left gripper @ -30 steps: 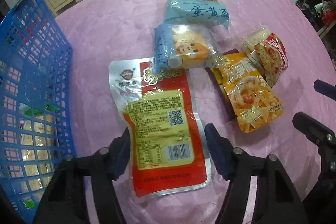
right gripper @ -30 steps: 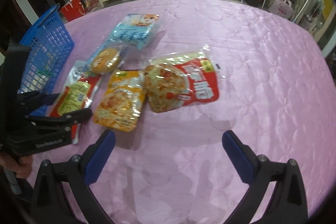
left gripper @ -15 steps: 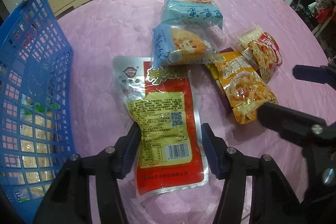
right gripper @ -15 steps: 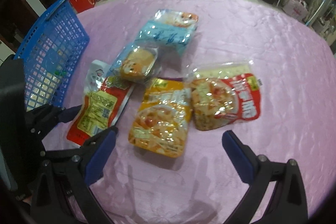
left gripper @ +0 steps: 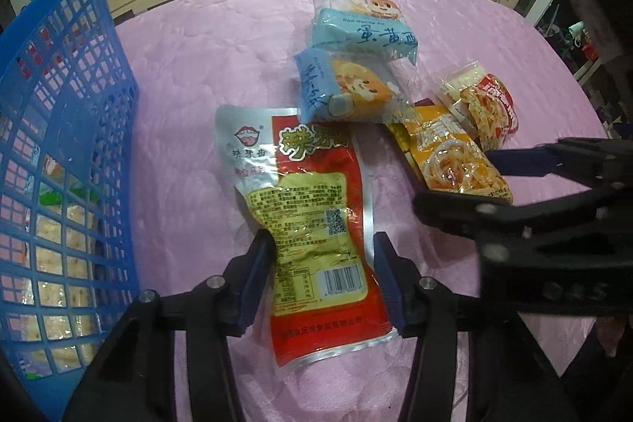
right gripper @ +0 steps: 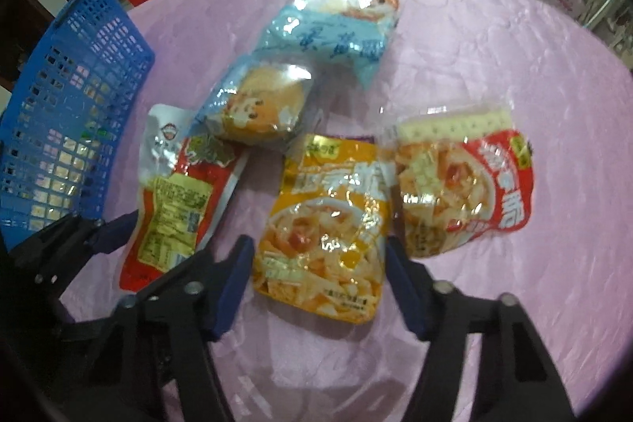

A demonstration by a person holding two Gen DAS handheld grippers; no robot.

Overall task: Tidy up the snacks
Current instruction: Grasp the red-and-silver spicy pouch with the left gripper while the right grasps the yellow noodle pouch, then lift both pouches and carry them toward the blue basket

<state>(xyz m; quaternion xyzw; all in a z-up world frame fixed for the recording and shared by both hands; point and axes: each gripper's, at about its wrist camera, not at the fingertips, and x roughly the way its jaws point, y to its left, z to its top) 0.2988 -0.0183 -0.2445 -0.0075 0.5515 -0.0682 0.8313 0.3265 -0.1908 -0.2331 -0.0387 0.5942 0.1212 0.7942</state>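
Note:
A red and yellow pouch (left gripper: 312,208) lies flat on the pink tablecloth (left gripper: 205,58). My left gripper (left gripper: 322,256) straddles its near end with jaws closing. The blue pads stand right at the pouch's side edges, and it looks unsqueezed. An orange-yellow noodle pouch (right gripper: 328,216) lies between the fingers of my right gripper (right gripper: 318,263). Those jaws are closing too, with the pads close beside its edges. In the left wrist view the right gripper (left gripper: 455,184) reaches in from the right over the orange-yellow pouch (left gripper: 455,161).
A blue mesh basket (left gripper: 59,105) stands at the left with cracker packs inside. Two light-blue cake packets (left gripper: 364,26) (left gripper: 344,89) lie behind the pouches, and a red-and-white noodle packet (left gripper: 482,105) to the right. Cabinets and shelves stand beyond the table's far edge.
The right gripper moved left over the orange-yellow pouch and its jaws narrowed sharply around it. The left jaws narrowed onto the red pouch's edges. The right gripper now looms larger in the left view.

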